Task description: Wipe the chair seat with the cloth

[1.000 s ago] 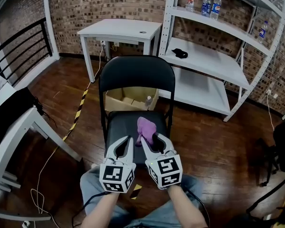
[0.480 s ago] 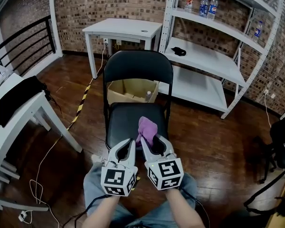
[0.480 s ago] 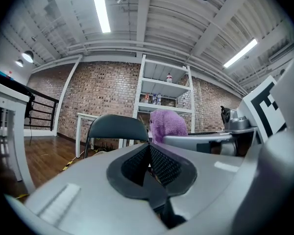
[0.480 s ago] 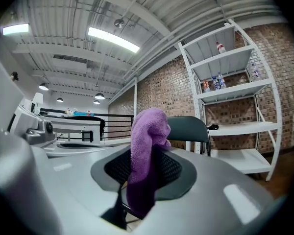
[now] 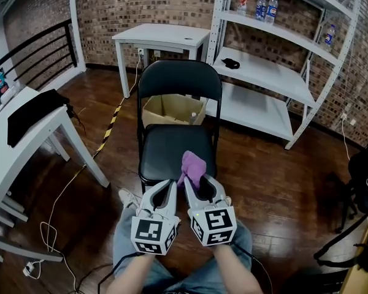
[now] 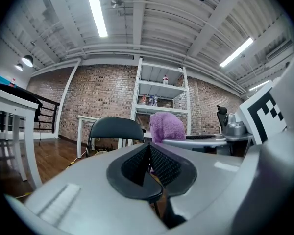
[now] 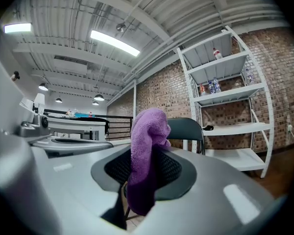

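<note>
A black folding chair (image 5: 179, 90) stands in front of me, its seat (image 5: 168, 152) bare. My right gripper (image 5: 195, 184) is shut on a purple cloth (image 5: 193, 166), which bunches up above the seat's near right edge. In the right gripper view the cloth (image 7: 146, 151) hangs folded between the jaws, with the chair back (image 7: 186, 129) behind it. My left gripper (image 5: 167, 187) sits just left of the right one, at the seat's front edge, shut and holding nothing. The left gripper view shows its pads (image 6: 148, 164) pressed together, the chair (image 6: 115, 131) and the cloth (image 6: 166, 128) beyond.
A cardboard box (image 5: 172, 110) lies on the floor behind the chair. A white table (image 5: 162, 38) stands at the back, white shelving (image 5: 270, 72) with bottles at the right. A white desk (image 5: 24, 127) with a black item sits left. A black-yellow tape strip (image 5: 110, 124) crosses the wood floor.
The view has pulled back from the chair, which now sits higher and smaller in the frame. Both grippers keep their pose, the cloth still in the right one.
</note>
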`<move>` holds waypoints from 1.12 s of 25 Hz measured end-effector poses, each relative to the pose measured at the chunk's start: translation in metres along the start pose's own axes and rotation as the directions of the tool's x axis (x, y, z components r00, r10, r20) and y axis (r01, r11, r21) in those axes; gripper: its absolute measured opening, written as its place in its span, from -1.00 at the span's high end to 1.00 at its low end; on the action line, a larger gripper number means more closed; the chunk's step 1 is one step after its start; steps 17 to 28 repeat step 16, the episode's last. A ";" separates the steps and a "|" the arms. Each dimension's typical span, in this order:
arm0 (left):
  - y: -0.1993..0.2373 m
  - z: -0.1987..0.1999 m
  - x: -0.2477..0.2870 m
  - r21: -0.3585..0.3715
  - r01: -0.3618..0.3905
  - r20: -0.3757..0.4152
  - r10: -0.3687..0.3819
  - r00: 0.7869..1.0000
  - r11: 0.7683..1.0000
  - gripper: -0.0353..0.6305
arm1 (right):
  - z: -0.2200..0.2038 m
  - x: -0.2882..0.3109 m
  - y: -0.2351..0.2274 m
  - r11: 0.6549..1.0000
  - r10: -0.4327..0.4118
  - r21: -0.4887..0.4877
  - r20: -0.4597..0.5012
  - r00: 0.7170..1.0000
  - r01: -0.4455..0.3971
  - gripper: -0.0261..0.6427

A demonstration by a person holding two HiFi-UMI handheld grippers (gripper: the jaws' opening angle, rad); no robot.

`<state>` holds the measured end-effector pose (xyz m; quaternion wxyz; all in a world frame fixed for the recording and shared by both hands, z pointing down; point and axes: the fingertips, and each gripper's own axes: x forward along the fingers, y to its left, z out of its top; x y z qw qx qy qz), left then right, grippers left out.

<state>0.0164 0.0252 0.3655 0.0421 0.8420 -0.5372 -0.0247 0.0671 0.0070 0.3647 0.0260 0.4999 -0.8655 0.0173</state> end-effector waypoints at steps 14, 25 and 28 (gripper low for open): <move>-0.036 -0.010 -0.045 0.015 -0.011 -0.011 0.011 1.000 1.000 0.88 | -0.008 -0.058 0.015 1.000 -0.007 -0.004 0.018 1.000 0.007 0.60; -0.042 -0.012 -0.049 0.020 -0.009 -0.014 0.010 1.000 1.000 0.88 | -0.009 -0.065 0.016 1.000 -0.005 -0.005 0.023 1.000 0.006 0.60; -0.042 -0.012 -0.049 0.020 -0.009 -0.014 0.010 1.000 1.000 0.88 | -0.009 -0.065 0.016 1.000 -0.005 -0.005 0.023 1.000 0.006 0.60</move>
